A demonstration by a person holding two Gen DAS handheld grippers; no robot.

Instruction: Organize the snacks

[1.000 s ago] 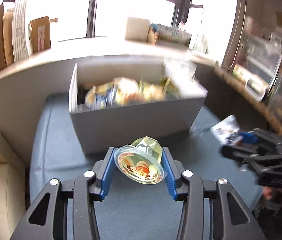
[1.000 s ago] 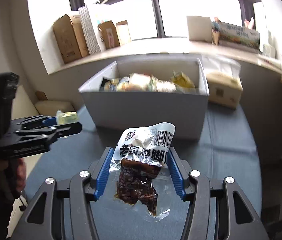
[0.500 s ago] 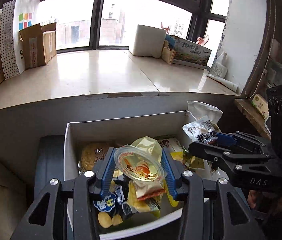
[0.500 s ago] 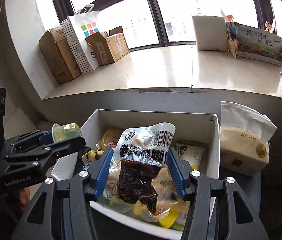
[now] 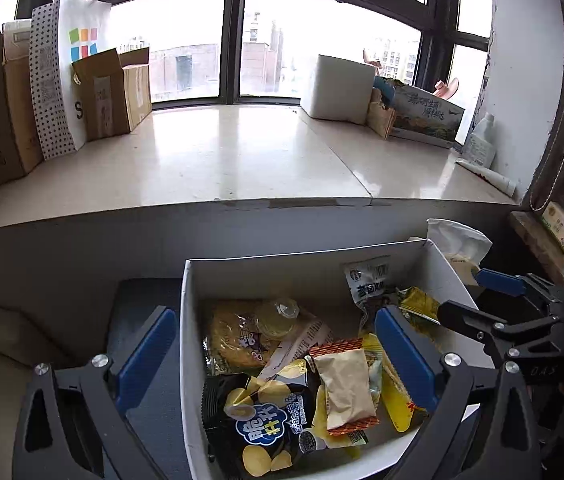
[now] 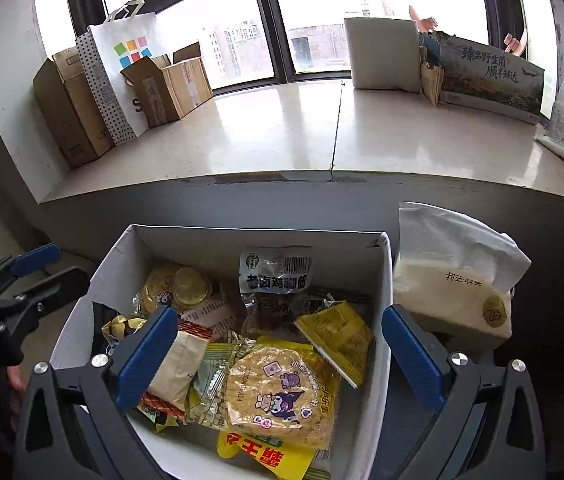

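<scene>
Grippers left (image 5: pixel 276 354) and right (image 6: pixel 278 354) poised over snack box (image 5: pixel 192 320), fingers spread wide, empty.

Left gripper (image 5: pixel 274 356): black angular frame with triangular cut-outs in each arm. Silver round screw heads sit at the arm joints. Jaws faced with blue ribbed pads (image 5: pixel 144 354).

Right gripper (image 6: pixel 278 354): same build, black frame, silver screws, blue ribbed pads (image 6: pixel 146 356). Seen from the left wrist view, its black body carries faint pale lettering on the side. A small patch of skin shows at the handle below, partly hidden.
</scene>
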